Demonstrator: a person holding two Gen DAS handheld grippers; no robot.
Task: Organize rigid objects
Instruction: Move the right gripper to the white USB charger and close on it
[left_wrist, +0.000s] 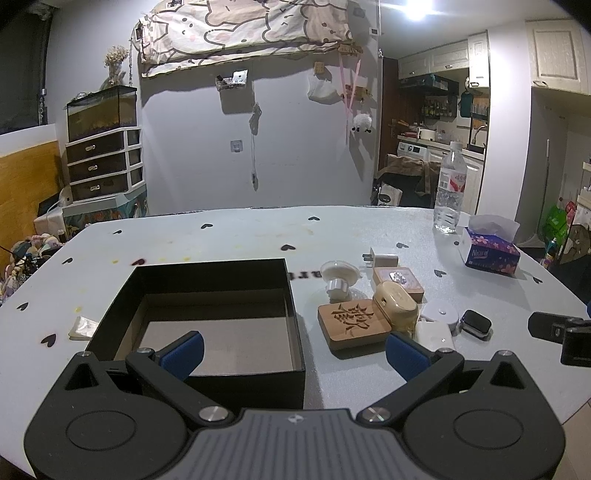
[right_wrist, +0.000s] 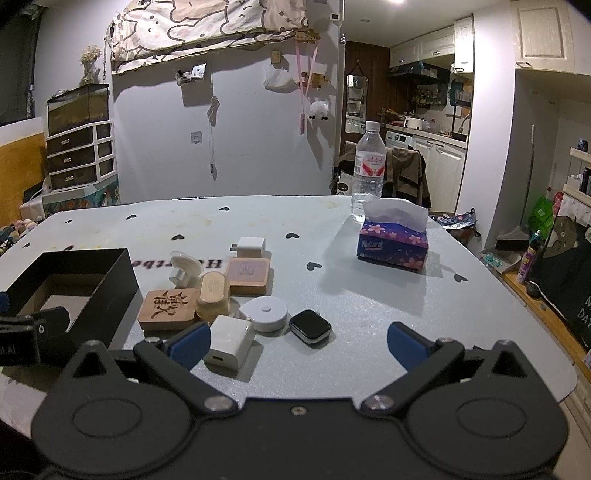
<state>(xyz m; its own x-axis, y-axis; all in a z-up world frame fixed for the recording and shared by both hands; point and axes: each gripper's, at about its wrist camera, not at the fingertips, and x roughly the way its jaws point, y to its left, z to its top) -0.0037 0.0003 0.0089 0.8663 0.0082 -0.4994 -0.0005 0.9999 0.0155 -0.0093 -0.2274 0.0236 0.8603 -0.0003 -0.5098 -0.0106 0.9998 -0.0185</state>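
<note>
An open black box (left_wrist: 207, 306) stands empty on the white table; it also shows in the right wrist view (right_wrist: 74, 284). Beside it lies a cluster: a carved wooden block (left_wrist: 352, 323) (right_wrist: 168, 308), a beige case (left_wrist: 395, 302) (right_wrist: 213, 295), a white charger (right_wrist: 231, 341), a round white tape measure (right_wrist: 264, 312), a smartwatch (right_wrist: 309, 325) (left_wrist: 476, 323), a pink-topped wooden box (right_wrist: 247, 275), a white plug (right_wrist: 250, 246) and a white knob (left_wrist: 338, 277). My left gripper (left_wrist: 293, 350) is open over the box's near edge. My right gripper (right_wrist: 299, 345) is open, near the charger and watch.
A water bottle (right_wrist: 367, 170) and a purple tissue box (right_wrist: 393, 243) stand at the far right of the table (right_wrist: 369, 295). A small white packet (left_wrist: 83, 326) lies left of the black box. The right gripper's body (left_wrist: 565, 332) shows at the left view's right edge.
</note>
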